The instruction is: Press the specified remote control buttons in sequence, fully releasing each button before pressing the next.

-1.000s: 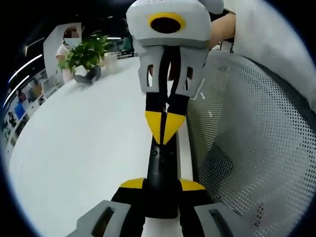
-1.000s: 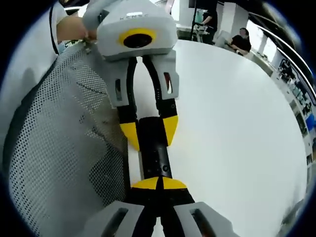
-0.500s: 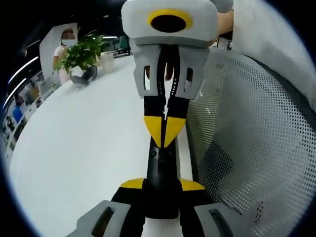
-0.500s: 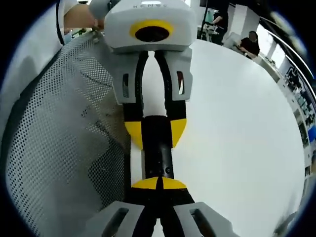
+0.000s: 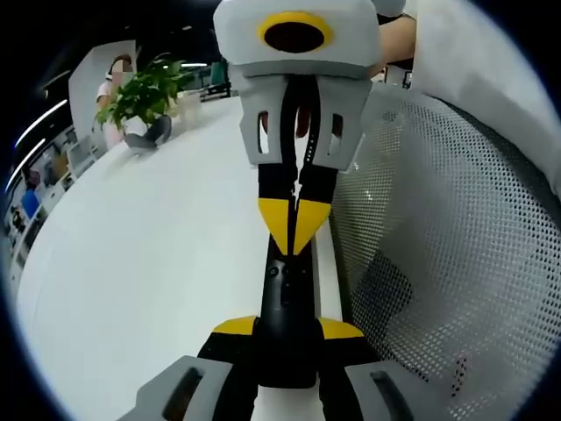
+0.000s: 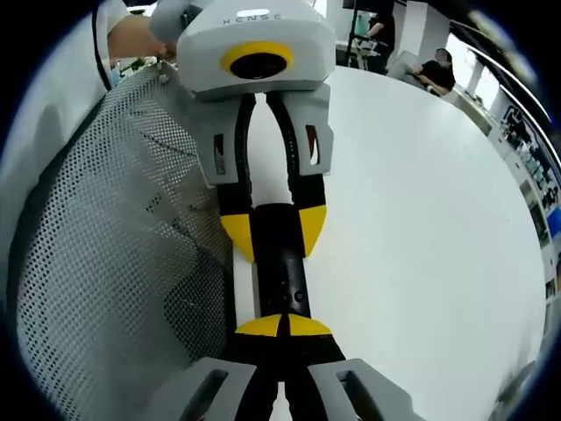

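Remote control (image 5: 285,320): black plastic, smooth, with a slight sheen along its near edge. Left gripper (image 5: 287,338): grey matt plastic body; the fingertips (image 5: 235,327) carry yellow matt pads on black. Right gripper (image 6: 282,326): the same grey plastic, with yellow-and-black tips; its housing looks smooth with a soft gloss. Table (image 5: 149,263): white, smooth, evenly matt. Chair back (image 5: 438,263): pale mesh cloth, perforated, rough in texture. Sleeve (image 6: 44,96): white woven cloth, matt.
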A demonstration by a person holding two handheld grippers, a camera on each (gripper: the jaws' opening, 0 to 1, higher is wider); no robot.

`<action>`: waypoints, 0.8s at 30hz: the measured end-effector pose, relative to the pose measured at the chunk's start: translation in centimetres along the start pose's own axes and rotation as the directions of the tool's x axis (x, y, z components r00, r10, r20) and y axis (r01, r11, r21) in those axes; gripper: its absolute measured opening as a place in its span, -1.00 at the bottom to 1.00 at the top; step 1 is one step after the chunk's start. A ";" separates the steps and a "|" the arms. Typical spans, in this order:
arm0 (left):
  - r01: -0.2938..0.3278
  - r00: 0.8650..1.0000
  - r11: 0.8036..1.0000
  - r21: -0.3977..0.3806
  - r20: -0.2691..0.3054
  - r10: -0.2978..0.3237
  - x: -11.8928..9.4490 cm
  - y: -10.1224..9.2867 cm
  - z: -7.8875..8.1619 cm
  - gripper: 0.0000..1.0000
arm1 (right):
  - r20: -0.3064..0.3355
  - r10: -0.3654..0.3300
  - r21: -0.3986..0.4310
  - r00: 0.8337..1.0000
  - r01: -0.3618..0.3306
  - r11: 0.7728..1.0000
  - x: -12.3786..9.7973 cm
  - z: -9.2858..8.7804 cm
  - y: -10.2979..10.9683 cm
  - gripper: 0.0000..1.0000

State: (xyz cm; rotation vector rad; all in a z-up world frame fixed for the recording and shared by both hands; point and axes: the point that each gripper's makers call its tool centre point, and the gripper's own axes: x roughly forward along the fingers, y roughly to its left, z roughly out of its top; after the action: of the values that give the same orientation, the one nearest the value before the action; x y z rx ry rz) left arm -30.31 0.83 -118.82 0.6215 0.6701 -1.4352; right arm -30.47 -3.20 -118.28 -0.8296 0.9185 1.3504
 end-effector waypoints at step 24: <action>-0.002 1.000 1.000 -0.004 -0.004 0.002 0.0 0.0 0.0 -0.52 | 0.052 0.039 0.137 0.998 -0.046 0.990 -0.2 -0.3 -0.3 -1.00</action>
State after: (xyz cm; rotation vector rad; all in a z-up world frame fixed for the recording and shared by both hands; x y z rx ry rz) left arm -30.32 0.80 -118.82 0.6221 0.6751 -1.4309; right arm -30.18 -3.57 -118.26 -0.6717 0.9844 1.3225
